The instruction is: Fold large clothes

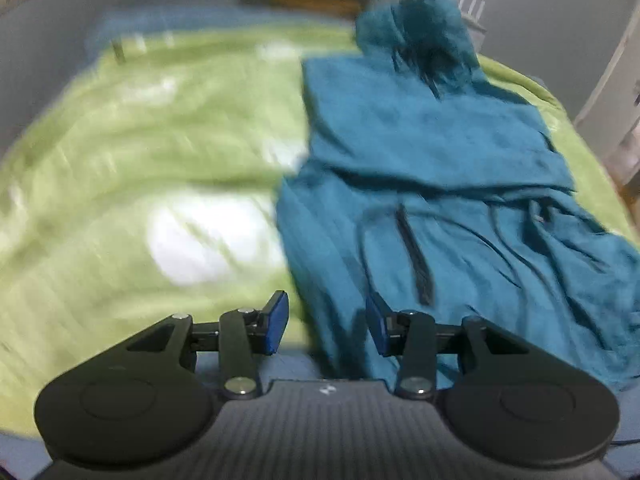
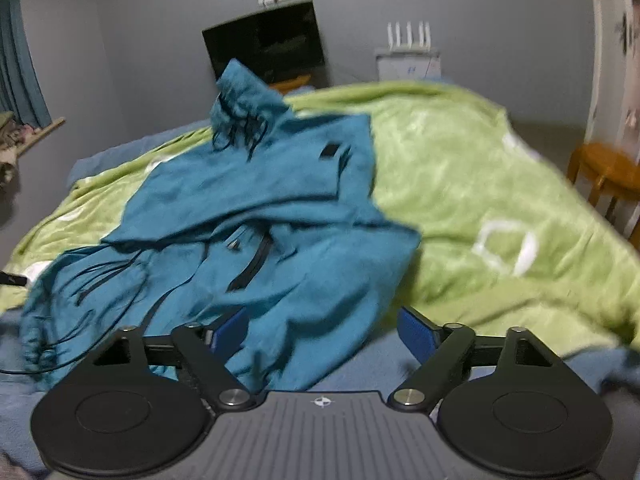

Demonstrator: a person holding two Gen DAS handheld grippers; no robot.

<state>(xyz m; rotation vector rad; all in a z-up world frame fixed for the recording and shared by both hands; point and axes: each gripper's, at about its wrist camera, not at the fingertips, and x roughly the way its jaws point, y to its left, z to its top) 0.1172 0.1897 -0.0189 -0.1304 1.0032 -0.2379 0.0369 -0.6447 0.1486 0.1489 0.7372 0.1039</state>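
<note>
A large teal hooded jacket [image 1: 432, 152] lies crumpled on a green blanket [image 1: 132, 148], its hood bunched up at the far end and a dark zip [image 1: 416, 260] down its front. My left gripper [image 1: 326, 324] is open at the garment's near left edge; cloth lies between its blue pads [image 1: 276, 322], which stand apart from it. In the right wrist view the same jacket [image 2: 256, 216] spreads left of centre on the blanket [image 2: 480, 184]. My right gripper [image 2: 323, 330] stands open over the near hem, with cloth in the gap and folds covering part of the left pad [image 2: 230, 326].
A blue sheet [image 2: 360, 364] shows at the bed's near edge. Beyond the bed stand a dark screen [image 2: 264, 46] and a white router [image 2: 408, 54] against the grey wall. A wooden stool [image 2: 604, 176] stands at the right, a teal curtain [image 2: 18, 68] at the left.
</note>
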